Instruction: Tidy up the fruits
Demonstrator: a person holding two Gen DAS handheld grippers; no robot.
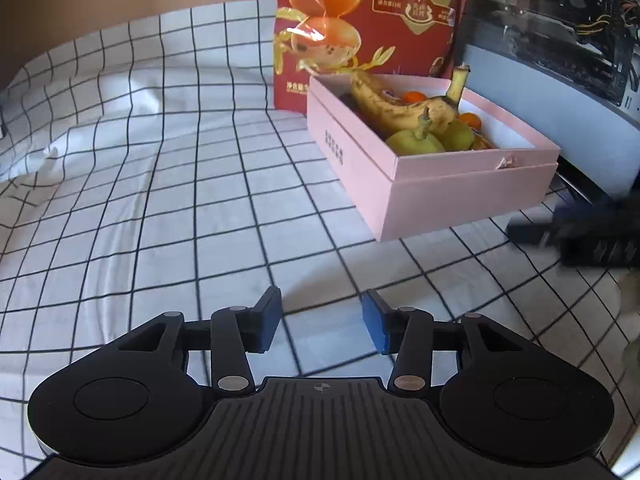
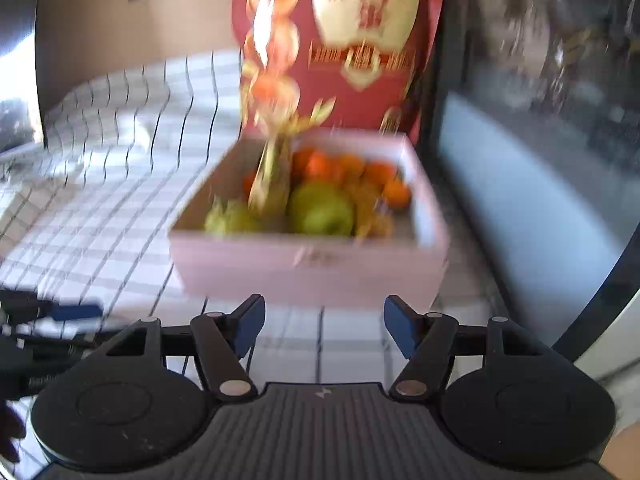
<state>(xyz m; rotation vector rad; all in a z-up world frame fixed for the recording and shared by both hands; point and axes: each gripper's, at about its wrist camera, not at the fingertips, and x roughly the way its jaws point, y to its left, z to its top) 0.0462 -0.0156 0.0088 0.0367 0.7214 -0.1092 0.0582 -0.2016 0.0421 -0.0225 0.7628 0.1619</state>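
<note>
A pink box (image 1: 460, 196) stands on the checked cloth and holds a spotted banana (image 1: 404, 108), green pears (image 1: 416, 142) and small oranges (image 1: 414, 97). My left gripper (image 1: 321, 320) is open and empty, low over the cloth in front and left of the box. The right wrist view is blurred: the pink box (image 2: 308, 268) with a banana (image 2: 272, 180), a green pear (image 2: 322, 210) and oranges (image 2: 348, 168) lies straight ahead. My right gripper (image 2: 324, 326) is open and empty just short of the box's near wall. It also shows at the right edge of the left wrist view (image 1: 576, 236).
A red printed bag (image 1: 360, 20) stands behind the box. A dark appliance with a pale panel (image 1: 560, 92) runs along the right. The checked cloth (image 1: 160, 200) is rumpled at the far left. The left gripper (image 2: 60, 314) shows at the left edge of the right wrist view.
</note>
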